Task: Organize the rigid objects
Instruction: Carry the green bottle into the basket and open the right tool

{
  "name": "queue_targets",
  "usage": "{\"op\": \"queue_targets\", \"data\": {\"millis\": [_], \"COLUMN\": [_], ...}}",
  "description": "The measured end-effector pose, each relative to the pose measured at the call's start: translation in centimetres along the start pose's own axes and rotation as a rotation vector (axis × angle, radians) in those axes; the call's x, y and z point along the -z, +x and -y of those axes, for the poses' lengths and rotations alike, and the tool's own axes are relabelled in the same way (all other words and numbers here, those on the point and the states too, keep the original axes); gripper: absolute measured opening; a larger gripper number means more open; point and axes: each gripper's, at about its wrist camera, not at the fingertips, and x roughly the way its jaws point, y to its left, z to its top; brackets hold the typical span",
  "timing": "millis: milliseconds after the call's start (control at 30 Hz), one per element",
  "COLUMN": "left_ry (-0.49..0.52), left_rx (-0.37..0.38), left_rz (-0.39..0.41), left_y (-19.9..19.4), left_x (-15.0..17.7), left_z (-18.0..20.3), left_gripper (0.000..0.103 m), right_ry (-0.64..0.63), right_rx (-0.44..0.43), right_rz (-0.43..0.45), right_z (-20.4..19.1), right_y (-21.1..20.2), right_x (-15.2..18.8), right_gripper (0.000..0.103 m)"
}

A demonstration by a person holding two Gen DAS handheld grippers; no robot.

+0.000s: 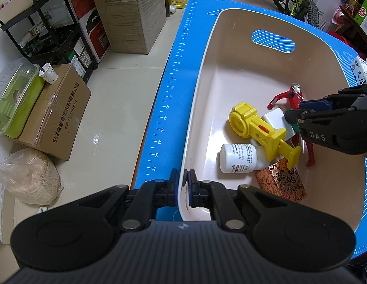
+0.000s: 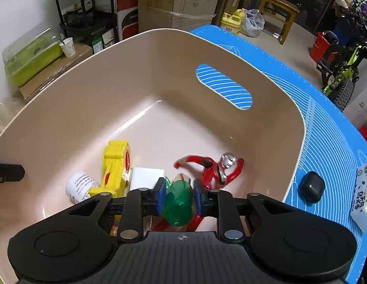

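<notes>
The left gripper (image 1: 182, 184) reached in low at the near wall of the beige plastic tub (image 1: 195, 99), its fingers pinching the rim. The right gripper (image 2: 177, 195) hung inside the tub, above the red toy figure (image 2: 213, 166). Its fingers clamped a green plastic bottle (image 2: 178, 203), whose lower end was hidden, beside the yellow plastic toy (image 2: 116, 165).

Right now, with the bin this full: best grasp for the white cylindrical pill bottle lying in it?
Grip the white cylindrical pill bottle across its round body near the flat base end, coming from above. It lies on its side; its cap end is tucked under the yellow plastic toy, while the base end faces open floor of the beige bin.
</notes>
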Motion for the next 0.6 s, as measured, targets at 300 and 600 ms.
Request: {"op": "queue_targets", "data": {"millis": [300, 600], "left_ry": [-0.002, 0.001], "left_rx": [0.001, 0.002], "left_rz": [-0.001, -0.002], "left_y": [0.0, -0.1], "left_x": [0.0, -0.1], "left_z": [0.0, 0.0], "left_gripper": [0.01, 0.01], "right_ry": [0.032, 0.181], "right_rx": [-0.024, -0.009], "right_rz": [0.114, 0.242], "right_z": [1.1, 8.7], "right_y": [-3.4, -8.7], "right_x": [-1.0, -1.5], "right_gripper": [0.067, 0.079]}}
